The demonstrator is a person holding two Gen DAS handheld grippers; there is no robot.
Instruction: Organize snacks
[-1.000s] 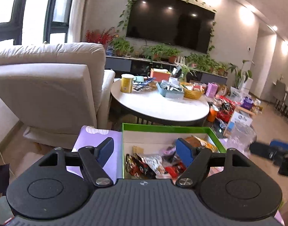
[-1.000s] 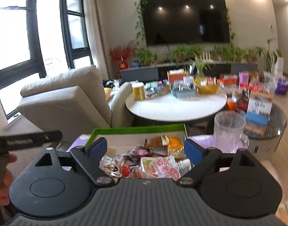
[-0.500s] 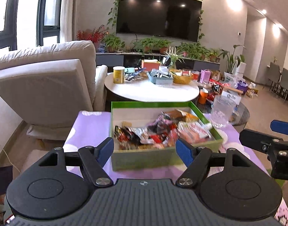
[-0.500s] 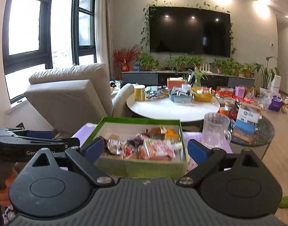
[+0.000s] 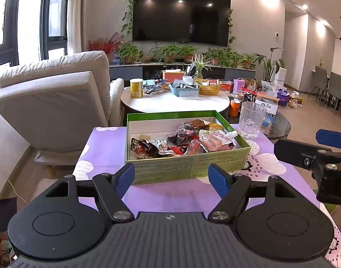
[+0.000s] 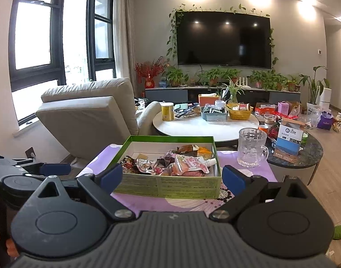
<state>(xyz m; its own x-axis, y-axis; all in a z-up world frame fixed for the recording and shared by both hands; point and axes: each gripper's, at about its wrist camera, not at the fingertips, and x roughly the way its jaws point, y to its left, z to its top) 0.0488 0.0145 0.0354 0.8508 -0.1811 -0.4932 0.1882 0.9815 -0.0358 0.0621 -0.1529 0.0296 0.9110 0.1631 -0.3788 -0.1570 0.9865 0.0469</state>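
Both grippers hang short of a green box (image 5: 188, 169) that sits on the purple flowered cloth of the tabletop (image 5: 103, 147). Loose snacks (image 5: 184, 140) fill the box: dark foil packets at the left, a pink spouted pouch (image 6: 189, 164) toward the right. The left gripper (image 5: 171, 177) has its jaws wide apart with nothing between them. The right gripper (image 6: 172, 176) also shows its jaws spread and empty, level with the box's near wall. A glass mug (image 6: 252, 147) stands just right of the box, apart from it. A beige armchair (image 5: 56, 98) sits behind.
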